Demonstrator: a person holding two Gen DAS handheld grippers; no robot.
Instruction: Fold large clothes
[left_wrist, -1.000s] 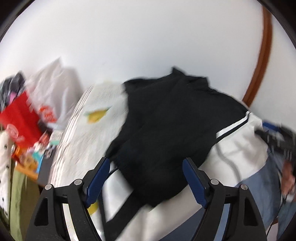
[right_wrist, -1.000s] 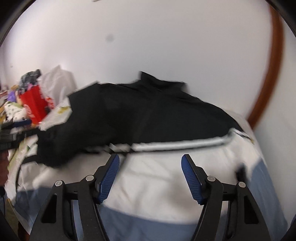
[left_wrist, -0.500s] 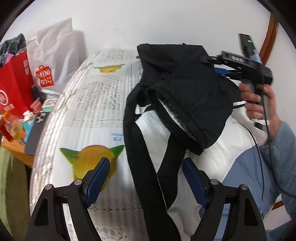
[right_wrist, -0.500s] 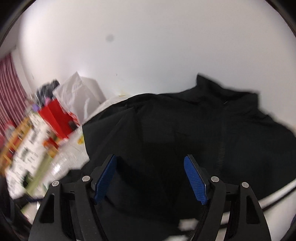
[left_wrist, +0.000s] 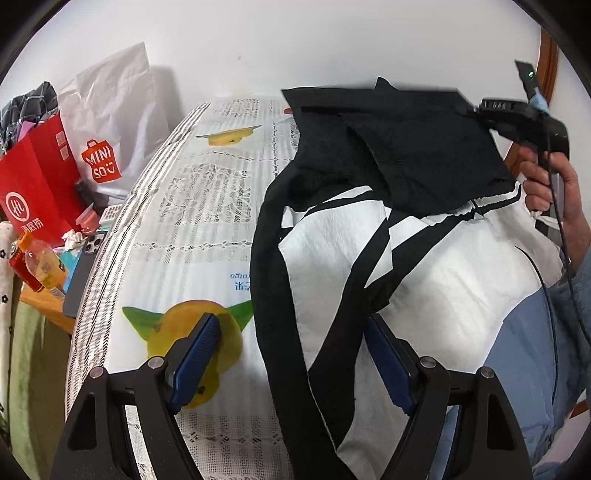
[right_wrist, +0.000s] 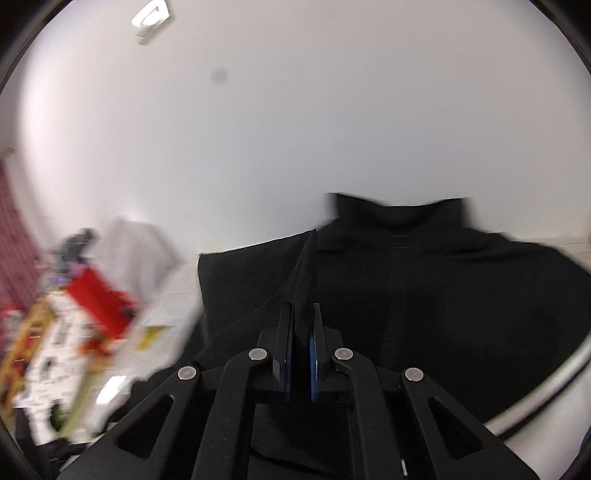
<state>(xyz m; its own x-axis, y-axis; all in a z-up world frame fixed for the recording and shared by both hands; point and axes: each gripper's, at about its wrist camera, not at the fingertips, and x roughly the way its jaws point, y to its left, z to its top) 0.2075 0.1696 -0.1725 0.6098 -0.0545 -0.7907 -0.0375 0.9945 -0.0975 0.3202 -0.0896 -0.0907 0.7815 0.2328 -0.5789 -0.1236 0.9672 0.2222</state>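
Note:
A large black, white and blue jacket (left_wrist: 424, 258) lies on the bed, with long black strips running toward me. My left gripper (left_wrist: 291, 365) is open and empty, low over the jacket's near part. My right gripper (right_wrist: 302, 332) is shut on a fold of the jacket's black upper part (right_wrist: 424, 288) and lifts it; in the left wrist view this gripper (left_wrist: 517, 114) shows at the far right, holding the raised black cloth near the collar.
The bed cover (left_wrist: 192, 229) is white with lace and yellow-green fruit prints. Left of the bed stand a red paper bag (left_wrist: 33, 192), a white Miniso bag (left_wrist: 110, 122), a phone (left_wrist: 83, 266) and small clutter. A white wall is behind.
My right gripper has closed on the black cloth and lifted it. The black part is now raised and spread flatter at the far end. My left gripper stayed open.

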